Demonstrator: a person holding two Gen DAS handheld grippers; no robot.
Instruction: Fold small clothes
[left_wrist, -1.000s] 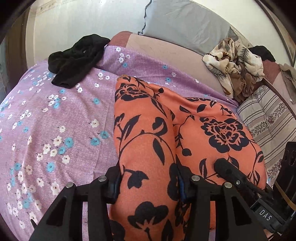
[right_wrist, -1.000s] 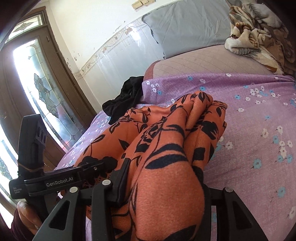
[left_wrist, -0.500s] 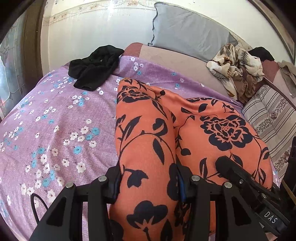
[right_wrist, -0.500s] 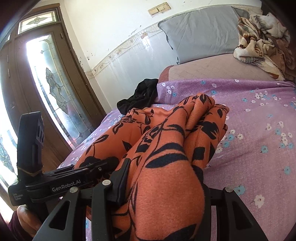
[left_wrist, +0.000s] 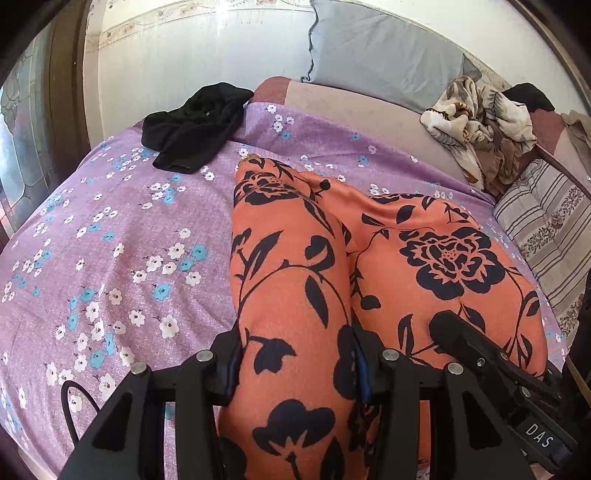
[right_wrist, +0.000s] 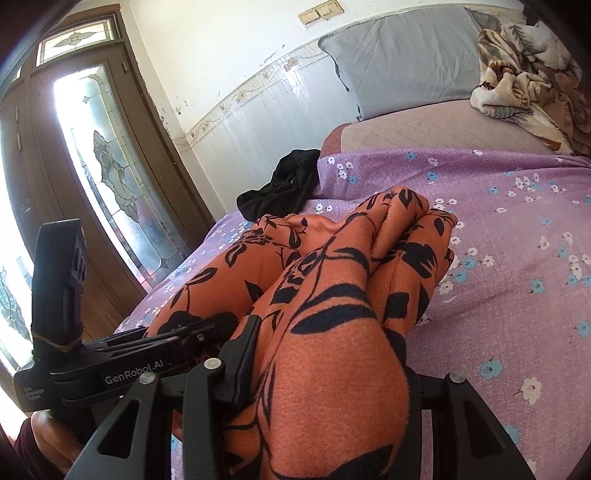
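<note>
An orange garment with black flowers (left_wrist: 295, 266) lies stretched across the purple flowered bedsheet (left_wrist: 110, 240). My left gripper (left_wrist: 295, 365) is shut on a thick bunch of its near edge, cloth bulging between the pads. In the right wrist view the same orange garment (right_wrist: 332, 295) runs away in folds, and my right gripper (right_wrist: 325, 373) is shut on another bunch of it. The left gripper's body (right_wrist: 122, 369) shows at the lower left of that view, a hand (right_wrist: 51, 439) beneath it. The right gripper's body (left_wrist: 491, 373) crosses the left wrist view's lower right.
A black garment (left_wrist: 195, 125) lies at the sheet's far left corner. A grey pillow (left_wrist: 380, 62) leans on the wall. A beige patterned cloth heap (left_wrist: 480, 122) and a striped cushion (left_wrist: 546, 229) sit at the right. A glazed wooden door (right_wrist: 99, 177) stands left of the bed.
Both grippers have drawn back toward the near side with the orange garment held; more of the sheet and the wall shows. The grips are unchanged.
</note>
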